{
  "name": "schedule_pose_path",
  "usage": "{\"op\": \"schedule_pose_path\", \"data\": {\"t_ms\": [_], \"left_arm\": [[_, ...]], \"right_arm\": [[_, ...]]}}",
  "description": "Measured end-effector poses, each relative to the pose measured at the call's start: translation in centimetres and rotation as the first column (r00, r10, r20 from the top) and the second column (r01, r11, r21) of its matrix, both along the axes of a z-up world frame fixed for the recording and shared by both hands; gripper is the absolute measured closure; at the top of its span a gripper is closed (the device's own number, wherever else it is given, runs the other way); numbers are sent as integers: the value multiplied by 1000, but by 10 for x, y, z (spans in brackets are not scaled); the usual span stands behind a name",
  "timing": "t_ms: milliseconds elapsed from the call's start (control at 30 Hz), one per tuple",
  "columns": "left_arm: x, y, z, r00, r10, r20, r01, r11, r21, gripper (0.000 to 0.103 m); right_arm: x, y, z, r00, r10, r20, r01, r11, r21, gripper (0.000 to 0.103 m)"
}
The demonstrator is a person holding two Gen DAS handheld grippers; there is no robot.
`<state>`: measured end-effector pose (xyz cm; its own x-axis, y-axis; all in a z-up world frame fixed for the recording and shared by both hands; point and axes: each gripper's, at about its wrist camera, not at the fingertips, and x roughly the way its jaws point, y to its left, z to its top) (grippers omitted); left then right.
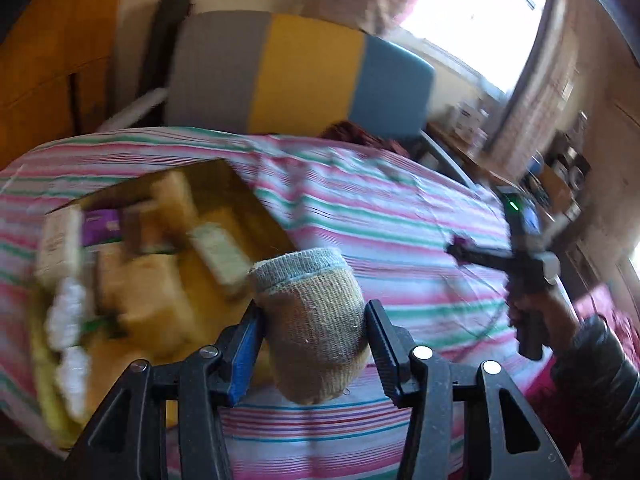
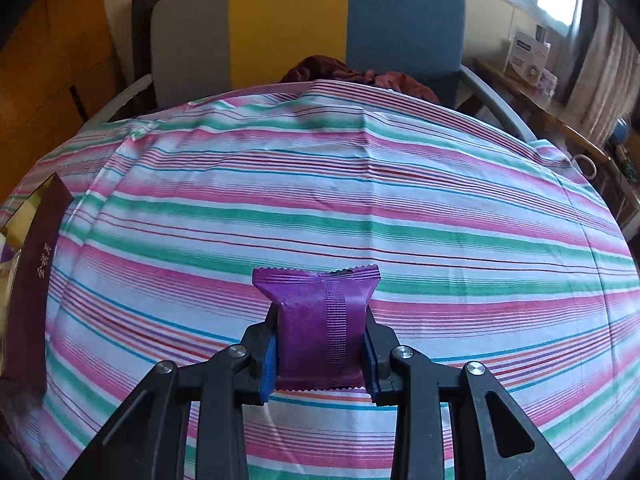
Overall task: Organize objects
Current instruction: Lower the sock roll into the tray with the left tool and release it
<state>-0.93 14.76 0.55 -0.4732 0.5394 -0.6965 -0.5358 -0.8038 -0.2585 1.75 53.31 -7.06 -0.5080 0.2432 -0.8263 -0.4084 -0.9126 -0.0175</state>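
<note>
My left gripper (image 1: 314,338) is shut on a rolled beige sock with a grey cuff (image 1: 316,320), held above the striped cloth beside an open cardboard box (image 1: 240,200). Several packets and a purple pack lie blurred in the box. My right gripper (image 2: 320,350) is shut on a purple snack wrapper (image 2: 318,328), its crimped ends sticking out front and back, just over the striped tablecloth (image 2: 320,184). In the left wrist view the right gripper (image 1: 464,254) shows at the right, with a hand in a dark sleeve on its handle.
A chair with grey, yellow and blue back panels (image 2: 304,20) stands behind the table, with dark red cloth (image 2: 360,76) on its seat. The dark brown box wall (image 2: 32,280) sits at the left edge. A wooden shelf with small boxes (image 2: 528,60) runs under the window at right.
</note>
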Motion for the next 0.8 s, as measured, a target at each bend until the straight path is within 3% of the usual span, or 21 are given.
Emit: {"op": "schedule_pose_path", "data": {"t_ms": [133, 267, 433, 533, 733, 800], "left_arm": [[-11, -39, -1, 997, 75, 20, -76, 997, 21, 52], [-16, -56, -13, 998, 46, 43, -47, 999, 10, 52], [-26, -45, -34, 999, 45, -28, -48, 991, -122, 52], [-40, -42, -55, 998, 60, 7, -58, 983, -177, 52], [-39, -56, -66, 992, 92, 83, -80, 987, -137, 47], [-37, -64, -62, 990, 114, 85, -104, 989, -109, 37]], "right_arm": [[-1, -8, 2, 1000, 19, -10, -19, 1000, 15, 69], [-2, -12, 2, 1000, 29, -6, -29, 999, 22, 69], [-3, -18, 0, 999, 44, 1, -44, 998, 33, 69], [-3, -19, -2, 999, 50, 6, -50, 998, 36, 69], [-4, -18, -3, 999, 54, 8, -54, 998, 33, 69], [-4, -19, -2, 998, 59, 7, -59, 998, 32, 69]]}}
